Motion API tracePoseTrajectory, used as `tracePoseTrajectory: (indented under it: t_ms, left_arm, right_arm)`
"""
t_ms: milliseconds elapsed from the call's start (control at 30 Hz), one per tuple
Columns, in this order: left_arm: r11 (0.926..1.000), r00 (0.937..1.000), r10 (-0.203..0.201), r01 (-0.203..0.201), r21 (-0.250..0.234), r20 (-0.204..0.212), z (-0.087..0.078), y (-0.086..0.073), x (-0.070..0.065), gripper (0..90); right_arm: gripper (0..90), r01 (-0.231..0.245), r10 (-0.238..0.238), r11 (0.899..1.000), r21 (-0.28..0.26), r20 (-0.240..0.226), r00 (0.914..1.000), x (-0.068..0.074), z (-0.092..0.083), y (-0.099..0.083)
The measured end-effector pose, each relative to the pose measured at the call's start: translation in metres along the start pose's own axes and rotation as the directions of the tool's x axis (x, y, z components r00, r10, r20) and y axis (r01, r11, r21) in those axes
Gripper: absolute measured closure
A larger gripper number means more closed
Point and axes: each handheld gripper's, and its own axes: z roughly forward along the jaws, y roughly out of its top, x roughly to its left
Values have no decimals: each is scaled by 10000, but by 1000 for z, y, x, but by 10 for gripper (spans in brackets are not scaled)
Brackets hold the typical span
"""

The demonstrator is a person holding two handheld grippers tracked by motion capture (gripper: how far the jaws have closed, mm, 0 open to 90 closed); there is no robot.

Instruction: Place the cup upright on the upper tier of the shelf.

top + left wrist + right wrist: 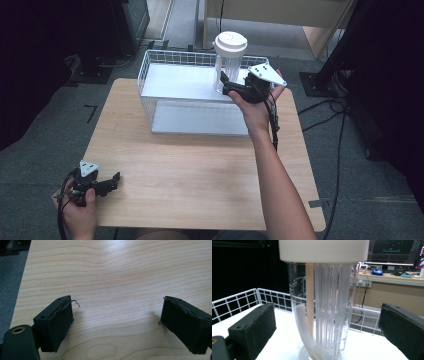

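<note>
Two grippers in high view: the right gripper [226, 84] reaches the clear lidded jar [229, 62] standing far right on the white wire rack [175, 82]; the left gripper [114, 181] idles near left. Left gripper view: jaws wide apart over bare table [120, 277], holding nothing. Right gripper view: jaws spread either side of the jar, not touching, so the grasp looks not yet made.

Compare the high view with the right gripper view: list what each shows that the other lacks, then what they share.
High view alone: the wooden table, the left gripper open low over it, and the person's forearms.
Right gripper view alone: a monitor and a cluttered counter behind.
Both: the clear container with its white lid standing on the wire rack, between the right gripper's open jaws.
</note>
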Motion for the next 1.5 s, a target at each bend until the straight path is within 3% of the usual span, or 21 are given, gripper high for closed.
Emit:
tracePoseTrajectory:
  t_ms: [833, 1200, 1500]
  left_arm:
    - [10000, 10000, 7, -7, -1, -12, 0, 0, 0, 112]
    - [10000, 10000, 11, -11, 13, -11, 0, 0, 0, 112]
    - [10000, 10000, 3, -3, -4, -13, 0, 0, 0, 112]
  right_arm:
    - [13, 374, -375, 9993, -53, -257, 9990, -17, -60, -31]
    - [13, 305, -305, 9993, 194, -28, 9995, -29, -86, -58]
    - [13, 25, -31, 9998, 180, 341, 9994, -48, -113, -75]
